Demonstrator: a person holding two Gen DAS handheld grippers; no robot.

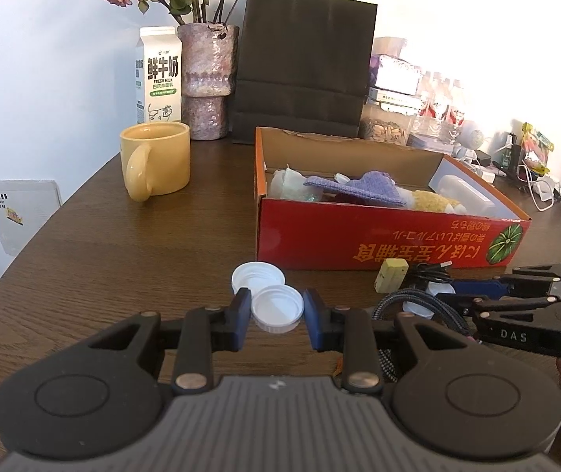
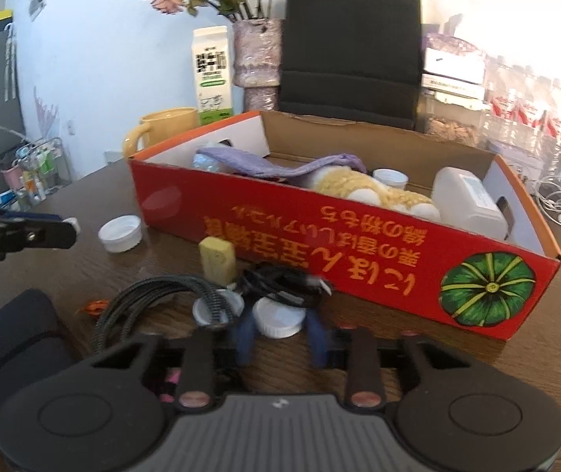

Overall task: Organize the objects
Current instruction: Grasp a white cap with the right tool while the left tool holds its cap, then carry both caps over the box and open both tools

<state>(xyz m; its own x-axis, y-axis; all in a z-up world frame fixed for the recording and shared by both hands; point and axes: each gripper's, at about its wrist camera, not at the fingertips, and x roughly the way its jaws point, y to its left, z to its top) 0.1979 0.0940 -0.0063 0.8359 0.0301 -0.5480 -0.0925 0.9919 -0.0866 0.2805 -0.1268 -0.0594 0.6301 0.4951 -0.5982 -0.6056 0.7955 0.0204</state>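
Your left tool [image 1: 276, 320] stands open around a white ribbed cap [image 1: 277, 310] lying hollow-up on the table [image 1: 123, 259]; your right tool [image 2: 280, 332] brackets another white cap [image 2: 279, 318], grip unclear. Beyond sits the red box [image 2: 343, 244].

Left wrist view: low over table [image 1: 83, 244], facing red box [image 1: 359, 244] and wall. Right wrist view: nearer box [image 2: 319, 244], slightly blurred, perhaps angled leftward. Both share box.
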